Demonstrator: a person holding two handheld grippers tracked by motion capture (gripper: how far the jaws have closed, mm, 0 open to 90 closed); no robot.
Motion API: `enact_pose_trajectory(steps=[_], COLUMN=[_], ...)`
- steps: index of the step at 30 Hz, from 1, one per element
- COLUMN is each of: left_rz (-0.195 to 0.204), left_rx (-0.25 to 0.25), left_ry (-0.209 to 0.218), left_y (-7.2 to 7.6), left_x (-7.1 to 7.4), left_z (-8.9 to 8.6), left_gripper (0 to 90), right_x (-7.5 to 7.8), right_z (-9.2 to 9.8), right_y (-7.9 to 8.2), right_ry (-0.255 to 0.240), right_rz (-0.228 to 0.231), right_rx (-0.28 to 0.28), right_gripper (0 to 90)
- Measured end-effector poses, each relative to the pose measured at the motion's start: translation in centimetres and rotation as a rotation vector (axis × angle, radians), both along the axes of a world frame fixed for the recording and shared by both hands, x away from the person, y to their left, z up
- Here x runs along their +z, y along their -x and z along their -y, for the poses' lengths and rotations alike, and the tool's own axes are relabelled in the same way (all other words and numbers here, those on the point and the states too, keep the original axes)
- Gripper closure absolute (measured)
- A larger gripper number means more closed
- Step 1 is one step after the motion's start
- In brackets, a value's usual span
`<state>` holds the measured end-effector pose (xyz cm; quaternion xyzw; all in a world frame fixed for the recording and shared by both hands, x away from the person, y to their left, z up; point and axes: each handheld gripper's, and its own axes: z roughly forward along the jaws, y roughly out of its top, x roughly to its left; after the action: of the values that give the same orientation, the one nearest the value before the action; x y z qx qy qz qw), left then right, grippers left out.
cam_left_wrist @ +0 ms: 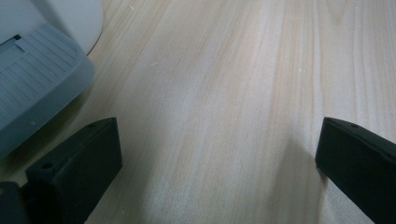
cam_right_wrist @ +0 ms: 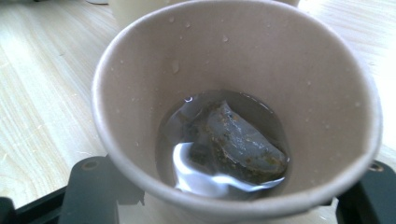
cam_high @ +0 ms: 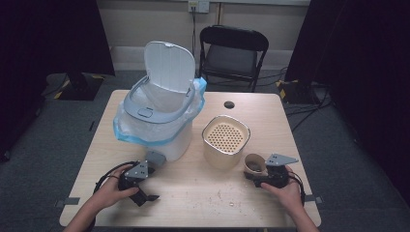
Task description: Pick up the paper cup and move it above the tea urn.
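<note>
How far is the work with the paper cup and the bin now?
Done: the bin lid stands open and the strainer container is beside it. In hand: the right gripper is around the paper cup, tea bag and liquid inside. Left: emptying it. Left gripper is open.

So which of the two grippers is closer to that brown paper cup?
The right gripper: the paper cup sits between its jaws. The left gripper is across the table, by the white bin's base.

A light wooden tabletop [cam_high: 193, 193] stands on a grey carpet floor [cam_high: 29, 183]. Behind it is a black folding chair [cam_high: 233, 53] by a pale wall [cam_high: 140, 19]. Dark curtains [cam_high: 367, 58] hang at both sides. Cables [cam_high: 309, 104] lie on the floor.
</note>
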<state>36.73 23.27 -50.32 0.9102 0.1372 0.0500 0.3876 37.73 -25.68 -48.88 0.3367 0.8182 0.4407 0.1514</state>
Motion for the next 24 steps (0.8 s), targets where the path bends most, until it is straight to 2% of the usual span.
enact_pose_trajectory(steps=[7,8,12,22,24], left_rz=[-0.004,-0.004,-0.003,-0.004,-0.004], left_rx=[-0.002,-0.003,-0.003,-0.003,-0.004], left_ry=[0.001,0.001,0.000,0.000,-0.008], left_y=[0.0,0.0,0.0,0.0,0.0], left_x=[0.0,0.0,0.0,0.0,0.1], left_z=[0.0,0.0,0.0,0.0,0.0], left_gripper=[0.0,0.0,0.0,0.0,0.0], right_x=[0.8,1.1,1.8,3.1,3.5], right_z=[0.6,0.7,1.0,1.2,1.3], right_y=[-0.3,-0.5,-1.0,-2.2,-2.7], right_ry=[0.001,-0.013,-0.009,0.020,0.028], right_rz=[0.003,-0.002,0.001,0.029,0.043], right_rx=[-0.044,-0.061,-0.078,-0.075,-0.056], right_gripper=[32.8,32.9,33.1,34.0,34.1])
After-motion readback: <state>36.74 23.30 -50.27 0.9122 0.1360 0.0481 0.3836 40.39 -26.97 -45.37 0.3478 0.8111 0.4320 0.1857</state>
